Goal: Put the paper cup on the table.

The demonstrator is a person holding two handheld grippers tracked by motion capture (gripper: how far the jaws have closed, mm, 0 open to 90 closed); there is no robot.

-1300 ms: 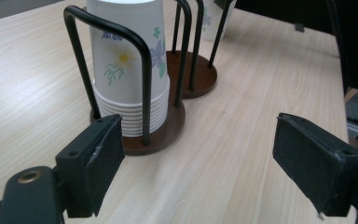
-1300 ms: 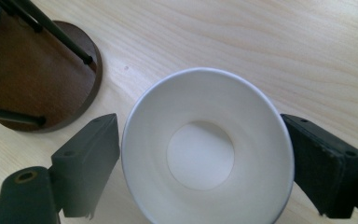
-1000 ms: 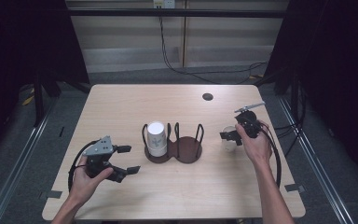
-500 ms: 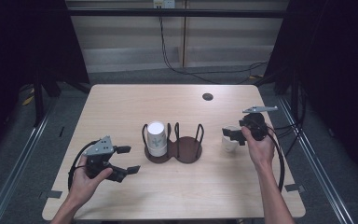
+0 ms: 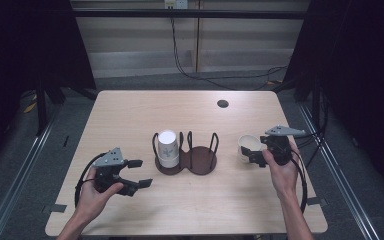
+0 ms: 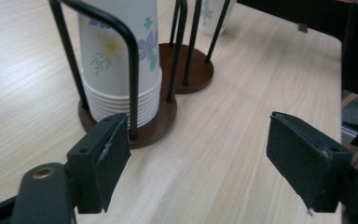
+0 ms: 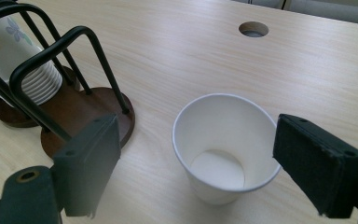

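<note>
— Closing in: my right tool (image 5: 254,154) is spread around the loose cup (image 7: 226,144), upright on the desk (image 5: 190,120) beside the holder (image 5: 186,162).
— Risk?
— Uneven pinch crushes or tips it. Left tool (image 5: 135,173) spread, has just been closing on nothing.

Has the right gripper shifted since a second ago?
Yes. In the high view the right gripper has backed off the single paper cup, toward the table's right edge, away from the cup holder; its jaws stand open.

A dark wooden two-ring cup holder with black wire hoops (image 5: 187,159) stands mid-table; a stack of flowered paper cups (image 5: 168,148) fills its left ring, and a single white paper cup (image 5: 247,148) stands toward the light wooden table's (image 5: 130,115) right edge.
</note>
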